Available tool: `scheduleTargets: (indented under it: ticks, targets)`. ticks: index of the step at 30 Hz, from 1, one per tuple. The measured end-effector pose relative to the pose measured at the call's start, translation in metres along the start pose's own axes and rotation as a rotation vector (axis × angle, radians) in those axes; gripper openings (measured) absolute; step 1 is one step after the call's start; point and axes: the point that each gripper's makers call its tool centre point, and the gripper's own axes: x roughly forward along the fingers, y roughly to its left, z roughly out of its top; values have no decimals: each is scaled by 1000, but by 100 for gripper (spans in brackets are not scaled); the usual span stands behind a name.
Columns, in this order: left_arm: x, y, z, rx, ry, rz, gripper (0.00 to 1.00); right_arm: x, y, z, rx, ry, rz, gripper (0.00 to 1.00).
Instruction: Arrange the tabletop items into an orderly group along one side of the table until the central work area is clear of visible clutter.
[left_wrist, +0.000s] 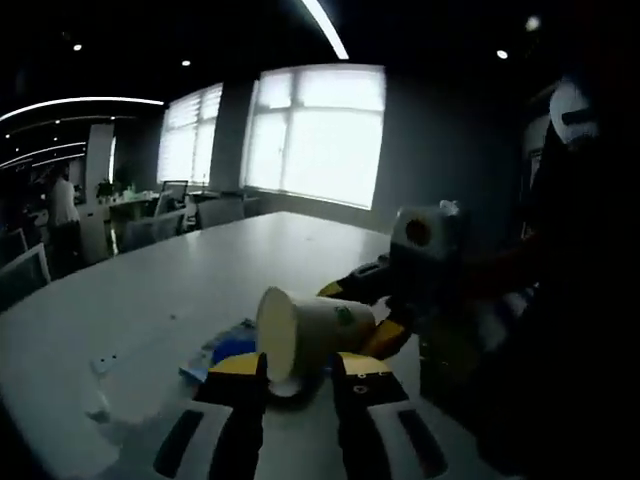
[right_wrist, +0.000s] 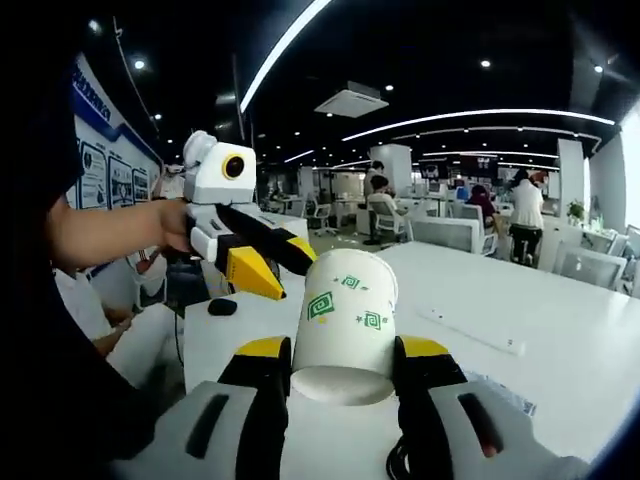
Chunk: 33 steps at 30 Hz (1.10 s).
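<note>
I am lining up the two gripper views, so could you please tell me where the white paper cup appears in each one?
Left gripper view: the paper cup lies sideways just above the left gripper, open mouth toward the camera, held by the right gripper coming in from the right.
Right gripper view: the cup sits low centre, clamped between the right gripper's jaws.
Shared landmark: the white table.
</note>
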Motion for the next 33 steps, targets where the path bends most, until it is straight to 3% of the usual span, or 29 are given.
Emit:
scheduleTargets:
  ticks: [8, 18, 25, 30, 33]
  targets:
    - [-2, -11, -1, 19, 1, -68, 12, 2, 6, 1, -18, -7, 38, 37]
    - [-3, -17, 1, 25, -20, -84, 5, 10, 4, -21, -77, 79, 25, 36]
    - [0, -26, -3, 36, 7, -111, 2, 13, 4, -32, -93, 117, 21, 36]
    - [3, -29, -5, 50, 26, -101, 1, 15, 1, -39, -75, 132, 4, 36]
    - [4, -28, -11, 84, 65, -84, 0, 16, 0, -44, -63, 142, -3, 36]
